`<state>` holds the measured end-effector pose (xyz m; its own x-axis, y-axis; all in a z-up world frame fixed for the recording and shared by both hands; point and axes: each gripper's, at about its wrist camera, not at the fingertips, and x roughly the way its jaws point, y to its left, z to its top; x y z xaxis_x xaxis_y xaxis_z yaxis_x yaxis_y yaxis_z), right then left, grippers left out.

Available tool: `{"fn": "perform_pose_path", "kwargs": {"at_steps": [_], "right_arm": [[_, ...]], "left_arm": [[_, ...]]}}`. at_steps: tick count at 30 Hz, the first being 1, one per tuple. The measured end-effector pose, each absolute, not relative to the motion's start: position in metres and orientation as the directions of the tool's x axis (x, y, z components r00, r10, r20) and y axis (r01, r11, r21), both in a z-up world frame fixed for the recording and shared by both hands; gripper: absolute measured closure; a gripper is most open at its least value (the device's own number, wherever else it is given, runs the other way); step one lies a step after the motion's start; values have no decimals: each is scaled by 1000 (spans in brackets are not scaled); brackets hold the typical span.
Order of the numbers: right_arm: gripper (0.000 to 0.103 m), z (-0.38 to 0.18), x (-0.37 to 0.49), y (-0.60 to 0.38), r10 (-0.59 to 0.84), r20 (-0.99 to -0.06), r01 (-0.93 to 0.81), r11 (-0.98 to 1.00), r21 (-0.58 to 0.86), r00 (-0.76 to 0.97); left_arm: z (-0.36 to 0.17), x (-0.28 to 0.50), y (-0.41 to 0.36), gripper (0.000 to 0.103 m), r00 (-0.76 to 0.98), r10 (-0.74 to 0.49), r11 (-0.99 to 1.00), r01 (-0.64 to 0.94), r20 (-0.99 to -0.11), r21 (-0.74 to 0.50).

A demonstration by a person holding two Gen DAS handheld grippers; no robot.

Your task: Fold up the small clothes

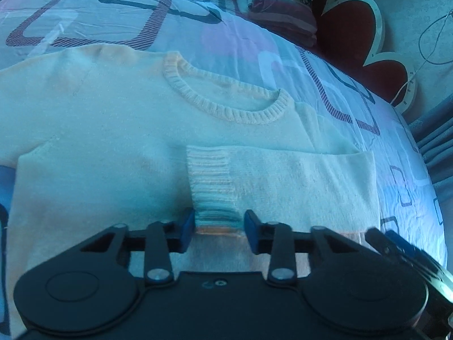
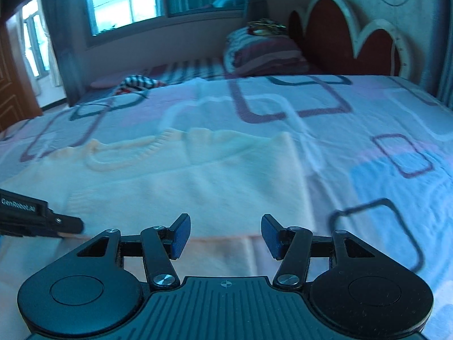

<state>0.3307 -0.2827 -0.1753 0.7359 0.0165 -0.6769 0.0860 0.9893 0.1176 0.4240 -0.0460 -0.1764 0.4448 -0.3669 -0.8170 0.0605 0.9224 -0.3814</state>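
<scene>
Nearest you, your left gripper (image 1: 219, 228) is spread wide with its blue pads (image 1: 187, 231) on either side of the ribbed cuff (image 1: 212, 181); the pads flank the cuff's end without squeezing it, so it is released. That cuff is a band of fine parallel ridges, and it ends the sleeve (image 1: 297, 181), which lies folded across the front of the sweater (image 1: 113, 130). The sweater is a cream, soft, fuzzy knit, spread flat on the bedsheet (image 1: 283, 53).

Your right gripper (image 2: 225, 235) is also parted wide and grips nothing; it hovers above the sweater's (image 2: 198, 181) near edge, close to the sweater's right side, with the left tool's black body at its left.

Beyond the cuff, the sweater's round collar (image 1: 226, 96) shows thick ribbing in a curved loop.

Past the collar, the sheet is thin, smooth and lightly creased, printed with rounded-square outlines in purple and dark blue. Farther from the sweater sit a striped folded blanket (image 2: 266, 53) and a small striped bundle (image 2: 138, 82). Behind the blanket rises a scalloped headboard (image 2: 356, 31), dark red with a pale rim. Far left of the sweater, a window (image 2: 124, 0) glows.
</scene>
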Motion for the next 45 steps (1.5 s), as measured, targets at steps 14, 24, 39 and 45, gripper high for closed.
{"fn": "perform_pose_path", "kwargs": {"at_steps": [14,24,39,45], "right_arm": [[48,-203,340,-304,-30,-740,164,980,110,672],[62,-204,370,-289,8,-713,163,972,172,701],[98,-205,370,-290,-13,-722,176,973,151,691],[96,-194,357,-295,33,-718,137,974,177,695]], "left_arm": [[-96,438,-32,97,663,-412,874,92,-626,-477],[-70,439,29,97,767,-277,904,4,-579,-427],[-163,440,70,95,621,-140,937,-169,-771,-307],[-161,430,78,60,625,-115,944,-173,-772,-281]]}}
